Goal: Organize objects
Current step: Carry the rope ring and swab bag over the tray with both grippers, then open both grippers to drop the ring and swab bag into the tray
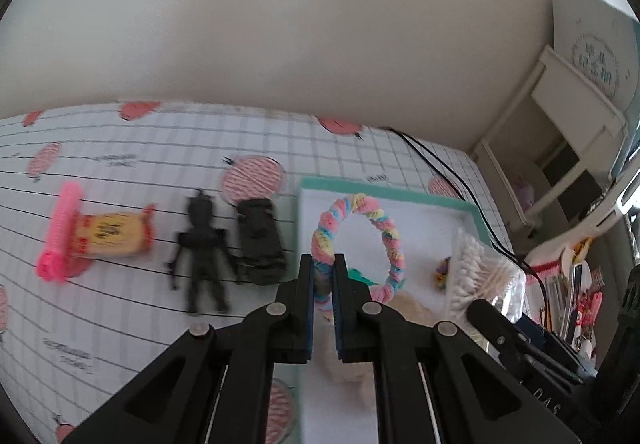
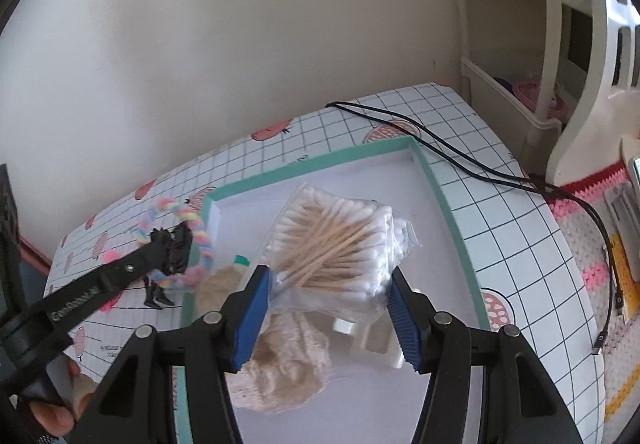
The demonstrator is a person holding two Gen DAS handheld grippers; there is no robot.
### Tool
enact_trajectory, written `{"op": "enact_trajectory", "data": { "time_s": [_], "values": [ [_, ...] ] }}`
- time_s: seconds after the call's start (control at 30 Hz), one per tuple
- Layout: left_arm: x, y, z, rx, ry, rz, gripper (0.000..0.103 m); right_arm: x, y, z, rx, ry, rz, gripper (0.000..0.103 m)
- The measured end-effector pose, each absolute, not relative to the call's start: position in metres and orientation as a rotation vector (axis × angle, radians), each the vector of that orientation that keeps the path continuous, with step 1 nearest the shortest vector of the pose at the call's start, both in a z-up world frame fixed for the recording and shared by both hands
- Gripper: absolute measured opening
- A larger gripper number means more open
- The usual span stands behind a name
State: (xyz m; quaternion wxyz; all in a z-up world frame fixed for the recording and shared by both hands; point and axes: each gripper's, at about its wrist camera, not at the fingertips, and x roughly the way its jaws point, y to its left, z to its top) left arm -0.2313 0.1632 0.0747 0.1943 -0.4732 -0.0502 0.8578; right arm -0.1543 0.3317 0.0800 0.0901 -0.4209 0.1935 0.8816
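My left gripper (image 1: 323, 264) is shut on a pastel fuzzy ring (image 1: 384, 228), which hangs over the left side of a white tray with a teal rim (image 1: 384, 193). In the right wrist view the left gripper (image 2: 176, 248) holds the same ring (image 2: 192, 219) at the tray's left rim (image 2: 208, 203). My right gripper (image 2: 328, 276) is shut on a clear bag of cotton swabs (image 2: 340, 244), held above the tray's inside. A beige knitted piece (image 2: 288, 364) lies in the tray beneath it.
On the checked tablecloth left of the tray lie a pink comb (image 1: 60, 232), a yellow packet (image 1: 114, 236), a black toy figure (image 1: 202, 256) and a black bundle (image 1: 260, 240). A black cable (image 2: 460, 159) runs past the tray's far right. White shelving (image 2: 540, 83) stands beyond.
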Motion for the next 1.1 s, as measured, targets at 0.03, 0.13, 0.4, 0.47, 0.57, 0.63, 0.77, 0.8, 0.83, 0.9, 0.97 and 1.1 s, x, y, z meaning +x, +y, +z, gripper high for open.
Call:
{"op": "enact_trajectory", "data": {
  "time_s": [0.03,0.13,0.4,0.47,0.57,0.63,0.77,0.8,0.83,0.9,0.97,1.1],
  "values": [
    [-0.233,0.167,0.072,-1.333,-0.136,2.398,0.008,-0.154,0.333,0.079,-1.253,0.574,2.615,0.060],
    [-0.237,0.184,0.061,-1.362,-0.111,2.366,0.008,-0.154,0.337,0.074,-1.256,0.571,2.596,0.061],
    [-0.239,0.198,0.046,-1.407,-0.080,2.346,0.009,-0.155,0.338,0.071,-1.263,0.578,2.589,0.062],
    [-0.238,0.197,0.047,-1.412,-0.070,2.348,0.014,-0.155,0.338,0.072,-1.265,0.573,2.588,0.063],
    [-0.235,0.194,0.050,-1.405,-0.092,2.344,0.036,-0.155,0.338,0.073,-1.262,0.577,2.586,0.064],
    [-0.233,0.192,0.055,-1.398,-0.099,2.344,0.039,-0.154,0.338,0.075,-1.260,0.574,2.587,0.065],
    [-0.227,0.185,0.061,-1.397,-0.098,2.358,0.039,-0.154,0.336,0.079,-1.254,0.559,2.596,0.066],
    [-0.226,0.182,0.063,-1.397,-0.103,2.365,0.039,-0.153,0.336,0.081,-1.247,0.554,2.597,0.066],
    [-0.224,0.178,0.065,-1.398,-0.107,2.374,0.039,-0.153,0.335,0.082,-1.244,0.547,2.596,0.066],
    [-0.220,0.172,0.069,-1.395,-0.114,2.393,0.040,-0.152,0.334,0.087,-1.238,0.528,2.594,0.066],
    [-0.216,0.164,0.073,-1.388,-0.120,2.414,0.044,-0.152,0.332,0.090,-1.239,0.510,2.597,0.066],
    [-0.210,0.154,0.082,-1.384,-0.096,2.451,0.052,-0.152,0.324,0.095,-1.238,0.459,2.615,0.068]
  ]
}}
